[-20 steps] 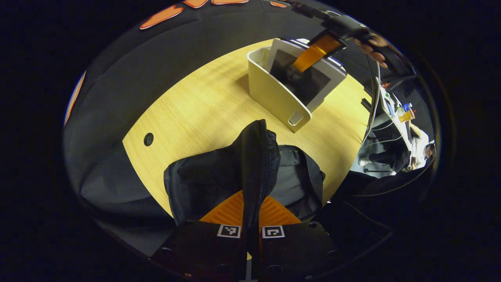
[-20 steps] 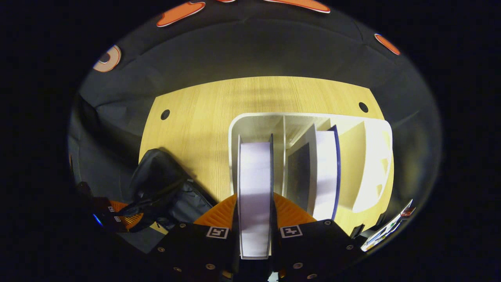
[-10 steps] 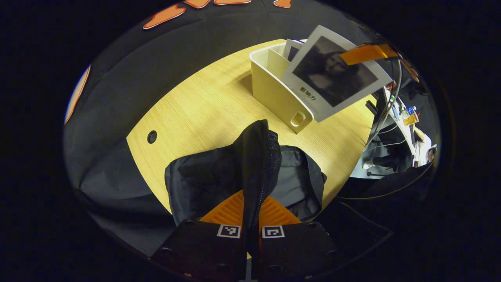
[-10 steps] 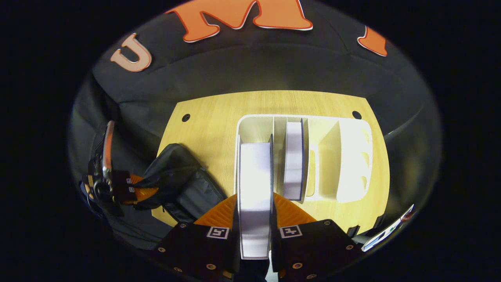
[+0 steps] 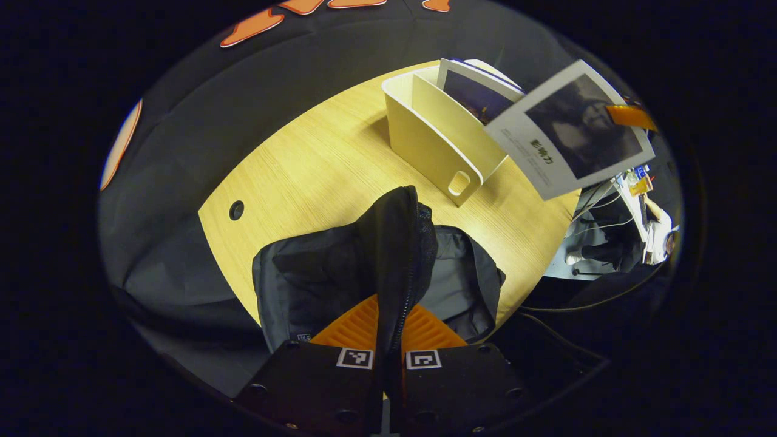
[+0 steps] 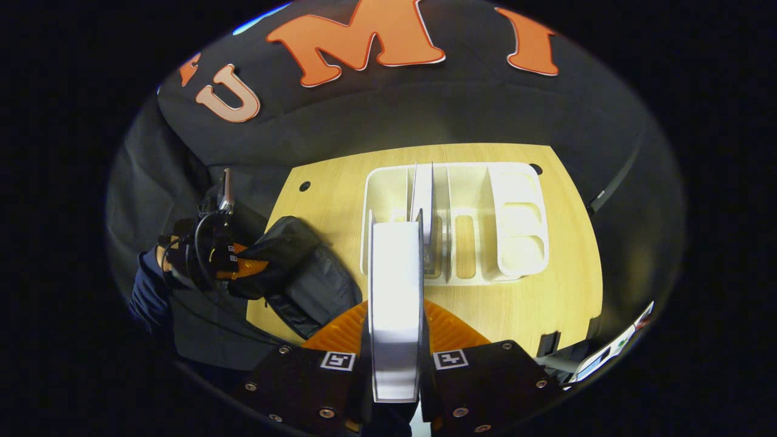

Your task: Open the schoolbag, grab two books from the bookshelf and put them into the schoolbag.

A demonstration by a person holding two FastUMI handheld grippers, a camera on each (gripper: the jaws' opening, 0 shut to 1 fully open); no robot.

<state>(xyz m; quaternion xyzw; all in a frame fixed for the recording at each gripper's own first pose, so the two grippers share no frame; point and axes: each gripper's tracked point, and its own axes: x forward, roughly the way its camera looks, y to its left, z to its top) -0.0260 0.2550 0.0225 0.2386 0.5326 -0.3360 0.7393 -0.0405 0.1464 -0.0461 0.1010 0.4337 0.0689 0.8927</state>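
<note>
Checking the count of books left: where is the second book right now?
In the right gripper view, the second book stands upright in the bookshelf, in its second slot from the left.

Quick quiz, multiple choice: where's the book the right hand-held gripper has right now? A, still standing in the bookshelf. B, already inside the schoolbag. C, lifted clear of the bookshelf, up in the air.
C: the book hangs above the table beside the bookshelf, clamped in the right hand-held gripper, away from the schoolbag.

Each gripper [image 5: 388, 340] carries 2 square black-and-white tags on a dark screwed body; dark blue sleeve [image 6: 145, 294]
</note>
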